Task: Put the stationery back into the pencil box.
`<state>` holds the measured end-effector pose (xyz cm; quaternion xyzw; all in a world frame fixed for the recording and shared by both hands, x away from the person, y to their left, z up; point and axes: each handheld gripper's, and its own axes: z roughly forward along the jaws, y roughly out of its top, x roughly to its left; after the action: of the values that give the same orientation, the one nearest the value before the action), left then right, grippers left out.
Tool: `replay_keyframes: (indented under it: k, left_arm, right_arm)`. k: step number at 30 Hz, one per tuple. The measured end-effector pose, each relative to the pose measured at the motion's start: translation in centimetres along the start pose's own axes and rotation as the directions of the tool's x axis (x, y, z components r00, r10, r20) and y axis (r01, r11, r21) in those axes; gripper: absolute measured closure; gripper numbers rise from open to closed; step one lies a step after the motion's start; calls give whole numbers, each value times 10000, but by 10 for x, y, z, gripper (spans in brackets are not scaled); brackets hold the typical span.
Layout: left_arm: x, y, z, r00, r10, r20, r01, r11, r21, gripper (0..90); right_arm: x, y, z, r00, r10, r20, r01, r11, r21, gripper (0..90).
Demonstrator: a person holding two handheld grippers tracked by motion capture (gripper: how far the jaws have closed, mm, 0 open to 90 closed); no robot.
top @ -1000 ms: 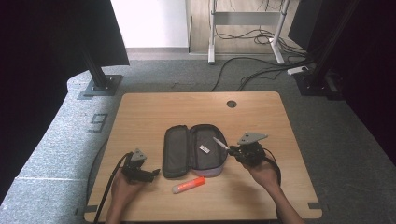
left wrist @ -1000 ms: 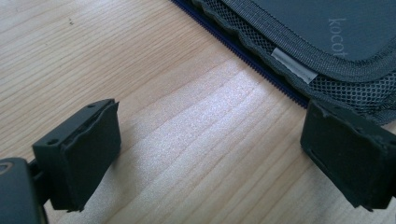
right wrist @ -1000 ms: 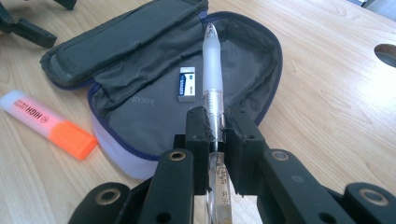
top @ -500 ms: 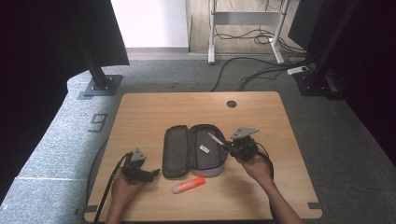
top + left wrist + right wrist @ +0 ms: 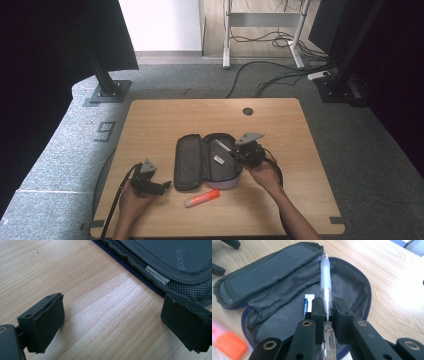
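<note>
Left hand point(image 5: 131, 196): enters from the bottom edge of the high view, lower left of the frame, forearm angled up and slightly right; it rests low at the table point(image 5: 165, 120).
Left gripper point(image 5: 159, 187): held level at the tabletop, pointing right toward the pencil case point(image 5: 200, 162). In the left gripper view its jaws stand wide apart with bare wood between them; the case's mesh edge point(image 5: 162, 277) lies just past the right-hand jaw, upper right of that frame.
Pencil case: centre of the high view, unzipped and spread flat, flap to the left, pocket to the right.
Highlighter point(image 5: 201, 198): orange, lies on the table just below the case, lower centre, untouched.
Pen point(image 5: 325, 282): clear barrel, clamped between the right gripper's jaws, tip pointing out over the open case interior; whether it touches the lining cannot be told.
Right gripper point(image 5: 239, 152): at the case's right edge, right of centre, jaws closed tight on the pen.
Right hand point(image 5: 264, 174): forearm comes up from the bottom right, angled up and left, wrist bent toward the case.
</note>
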<state>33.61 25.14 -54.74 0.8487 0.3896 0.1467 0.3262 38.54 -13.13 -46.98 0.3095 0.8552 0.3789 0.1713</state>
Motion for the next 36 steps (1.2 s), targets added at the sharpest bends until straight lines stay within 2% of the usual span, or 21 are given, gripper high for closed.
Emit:
replay_keyframes:
  k: [15,24,36]
  left_arm:
    - [0,0,0,10000,6,29,-6,10000,-7,52]
    - [0,0,0,10000,8,26,-8,10000,-29,52]
    - [0,0,0,10000,-7,34,7,10000,-25,52]
  right_arm:
    - [-1,10,29,9998,48,181,-52,9997,226,783]
    - [-2,5,47,9996,71,272,-84,9988,490,783]
    - [-3,-3,63,9997,168,173,-182,9963,839,783]
